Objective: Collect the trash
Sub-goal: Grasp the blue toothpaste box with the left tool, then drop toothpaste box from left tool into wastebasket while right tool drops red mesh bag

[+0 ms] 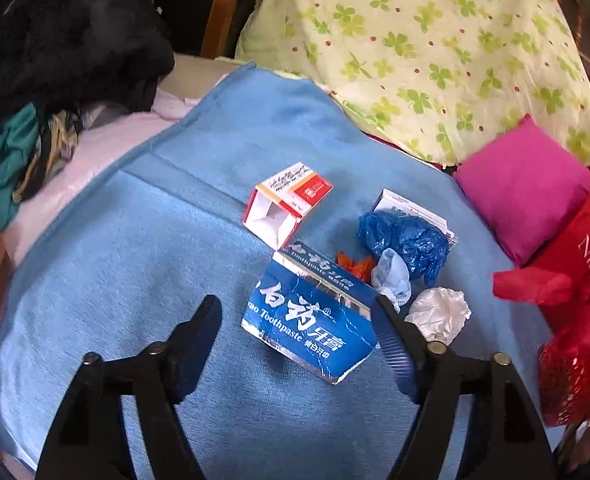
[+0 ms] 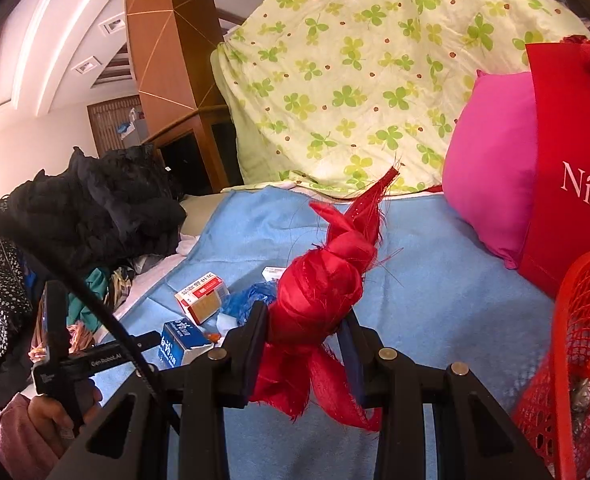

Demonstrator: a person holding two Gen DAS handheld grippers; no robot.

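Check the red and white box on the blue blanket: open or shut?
Open. The red and white box lies on its side, and the left wrist view looks through its unflapped end into a bare white interior.

1. Blue blanket (image 1: 135, 240) covers the bed; a clover-print quilt (image 1: 415, 40) is heaped behind it.
2. Pink cushion (image 1: 523, 184) leans beside a red bag (image 2: 571, 160); dark clothes (image 1: 75, 40) are piled at left.

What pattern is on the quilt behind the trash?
Pale yellow quilt with green clover leaves and small red-brown dots; clearest in the right wrist view.
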